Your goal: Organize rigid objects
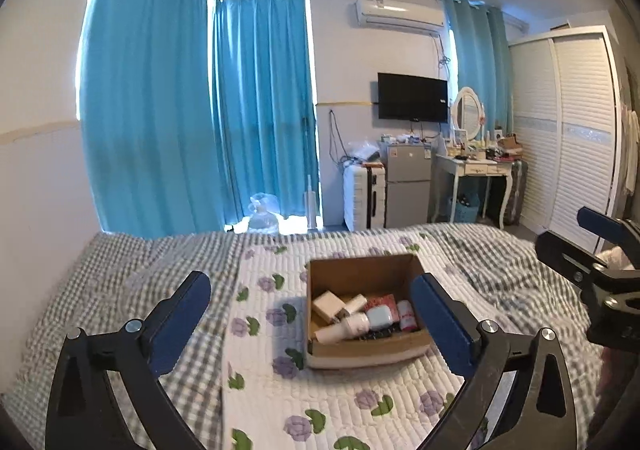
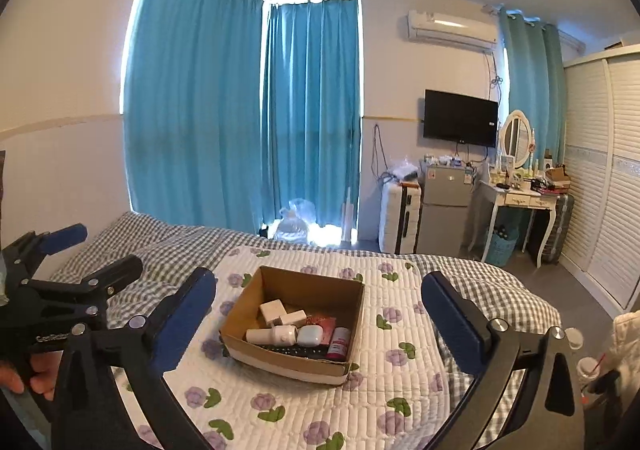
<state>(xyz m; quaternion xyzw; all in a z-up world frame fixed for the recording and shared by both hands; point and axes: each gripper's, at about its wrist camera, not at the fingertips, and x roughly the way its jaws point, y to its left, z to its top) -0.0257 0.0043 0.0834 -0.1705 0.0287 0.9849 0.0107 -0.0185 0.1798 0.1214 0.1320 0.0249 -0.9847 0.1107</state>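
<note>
An open cardboard box (image 1: 360,272) (image 2: 352,302) sits on a white floral quilt (image 1: 352,398) (image 2: 400,370) on the bed. It holds several small rigid items: white adapters (image 1: 329,306) (image 2: 273,310), a white bottle (image 1: 344,328) (image 2: 272,334), a pale blue case (image 1: 380,317) (image 2: 309,336), a red-and-white tube (image 1: 407,316) (image 2: 339,344) and a dark remote (image 2: 296,350). My left gripper (image 1: 312,310) is open and empty, held above the bed before the box. My right gripper (image 2: 320,314) is open and empty too. Each gripper shows in the other's view, the right (image 1: 592,250) and the left (image 2: 76,250).
The bed has a grey checked sheet (image 1: 120,290). Beyond it stand blue curtains (image 1: 180,109), a white suitcase (image 1: 362,195), a small fridge (image 1: 408,185), a dressing table with mirror (image 1: 476,165) and a white wardrobe (image 1: 568,129). Cups (image 2: 588,366) stand at the right edge.
</note>
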